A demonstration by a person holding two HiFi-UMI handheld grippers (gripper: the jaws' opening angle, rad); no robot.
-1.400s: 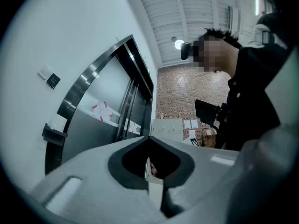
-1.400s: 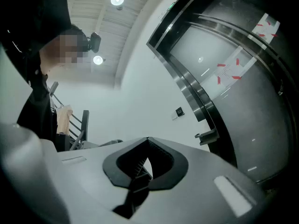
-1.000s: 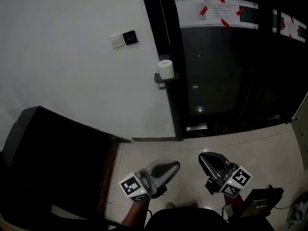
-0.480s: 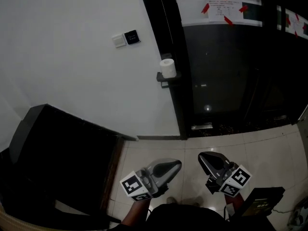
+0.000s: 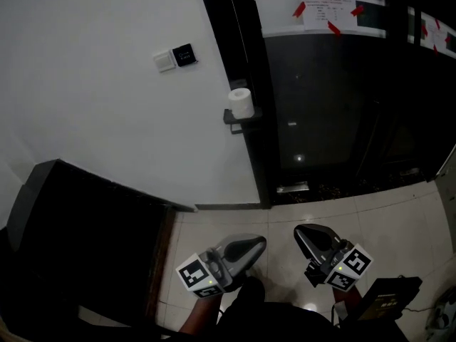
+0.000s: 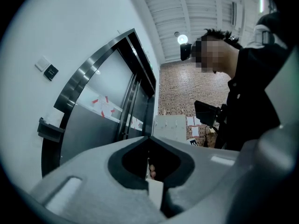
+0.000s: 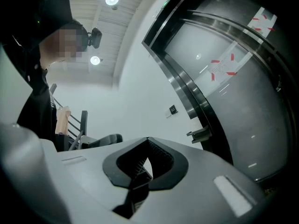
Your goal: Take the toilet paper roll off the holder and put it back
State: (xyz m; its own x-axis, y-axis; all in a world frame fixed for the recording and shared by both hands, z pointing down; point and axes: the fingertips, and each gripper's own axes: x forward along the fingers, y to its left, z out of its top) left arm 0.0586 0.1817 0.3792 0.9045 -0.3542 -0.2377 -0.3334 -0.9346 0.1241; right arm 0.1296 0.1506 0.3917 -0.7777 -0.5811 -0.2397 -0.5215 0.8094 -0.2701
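Left gripper (image 5: 261,245) and right gripper (image 5: 299,232) both had jaws closed together, empty, low over the floor tiles (image 5: 399,226). Toilet paper roll (image 5: 241,102) stood upright on holder (image 5: 241,117) at wall (image 5: 107,120) edge, 12 o'clock from both grippers, well apart.

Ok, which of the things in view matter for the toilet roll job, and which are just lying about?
For the job:
- toilet paper roll, standing on the holder
- left gripper and right gripper, both shut and empty

Just lying about:
- wall switches
- taped notice
- dark cabinet
- black box
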